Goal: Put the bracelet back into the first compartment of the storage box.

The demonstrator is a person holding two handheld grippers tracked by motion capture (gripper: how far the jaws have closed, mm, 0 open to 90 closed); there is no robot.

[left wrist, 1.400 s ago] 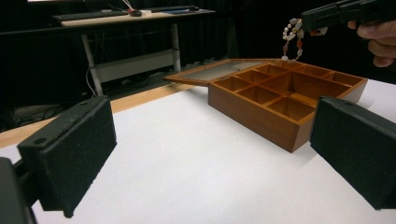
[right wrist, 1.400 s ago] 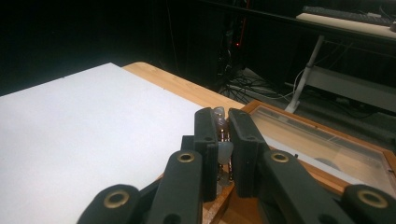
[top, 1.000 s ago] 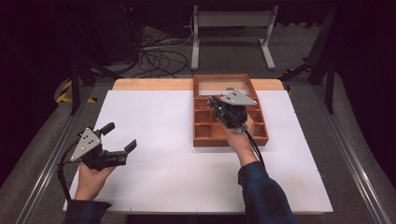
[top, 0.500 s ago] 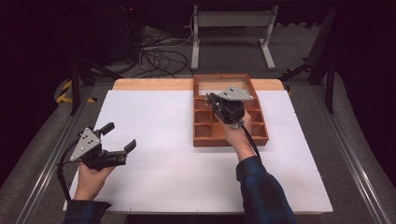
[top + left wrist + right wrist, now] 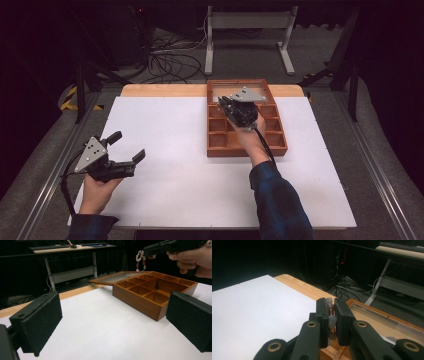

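A bead bracelet [image 5: 140, 259] is being pinched between the closed jaws of the right hand-held gripper [image 5: 331, 315] above the wooden tray [image 5: 279, 145], while the left hand-held gripper [image 5: 127, 150] is being held wide open well apart from that tray.

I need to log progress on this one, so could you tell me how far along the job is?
Done: the wooden box lies open on the table, its compartments looking bare. In hand: the right hand-held gripper is shut on a bead bracelet, held above the box. Left: lowering it into a compartment and releasing. The left hand-held gripper waits open, apart from the box.
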